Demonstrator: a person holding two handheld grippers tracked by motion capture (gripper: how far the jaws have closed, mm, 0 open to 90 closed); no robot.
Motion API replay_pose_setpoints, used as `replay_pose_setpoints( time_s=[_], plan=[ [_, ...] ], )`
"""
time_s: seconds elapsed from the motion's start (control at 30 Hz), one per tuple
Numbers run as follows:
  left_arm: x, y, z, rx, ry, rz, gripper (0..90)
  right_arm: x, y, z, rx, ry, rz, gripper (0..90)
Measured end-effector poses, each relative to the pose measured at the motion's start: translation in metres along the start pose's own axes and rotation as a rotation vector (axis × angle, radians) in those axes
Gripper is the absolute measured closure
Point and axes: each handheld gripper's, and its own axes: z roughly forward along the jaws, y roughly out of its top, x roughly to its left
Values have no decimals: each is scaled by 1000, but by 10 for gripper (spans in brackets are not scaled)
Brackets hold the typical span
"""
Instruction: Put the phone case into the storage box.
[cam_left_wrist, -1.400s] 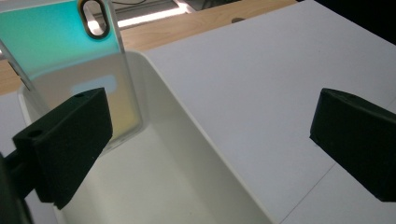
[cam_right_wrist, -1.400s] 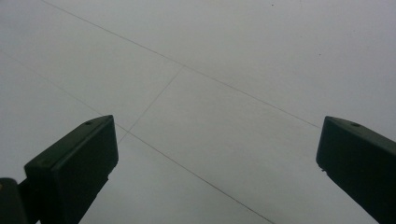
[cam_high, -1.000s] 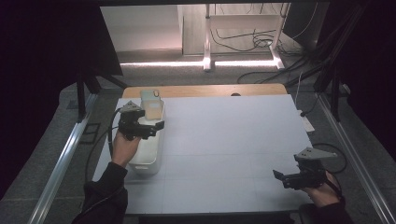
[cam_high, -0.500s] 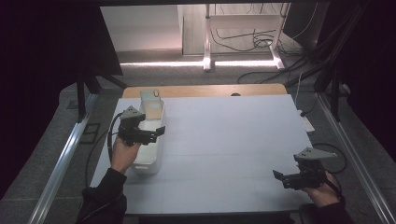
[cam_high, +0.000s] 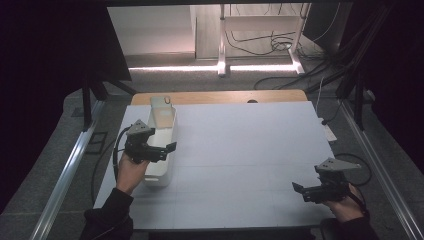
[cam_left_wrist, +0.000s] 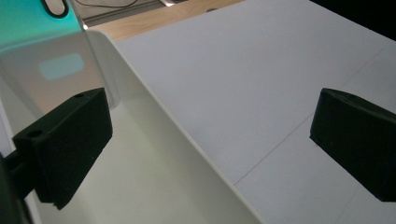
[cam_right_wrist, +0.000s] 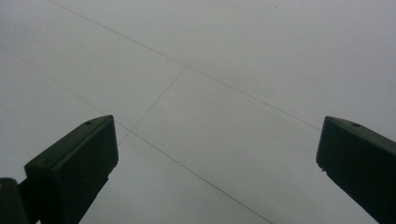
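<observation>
White sheeting covers the surface (cam_high: 240, 150), where a long white bin (cam_high: 162, 145) sits near its left edge. Spread wide, the left claw (cam_high: 167, 148) straddles the bin's right wall, seemingly empty inside; closing squarely on that wall should grip best. Well apart, the right claw (cam_high: 300, 191) hovers spread.

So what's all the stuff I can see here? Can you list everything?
bin: one, white, long and open-topped, left side of the table
sheet: one, shiny, standing at the bin's far end
table: one, white top with thin lines, wooden strip at the far edge
cables: several, dark, on the floor beyond the table
left gripper: one, black, jaws open astride the bin's wall
right gripper: one, black, jaws open above the table's near right corner
</observation>
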Motion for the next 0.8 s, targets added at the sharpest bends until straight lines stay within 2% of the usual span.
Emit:
replay_pose_setpoints(
  time_s=[0.8],
  plan=[
    [-16,-19,-25,-5,17,4,0,0,0,0,-2,0,4,0]
  ],
)
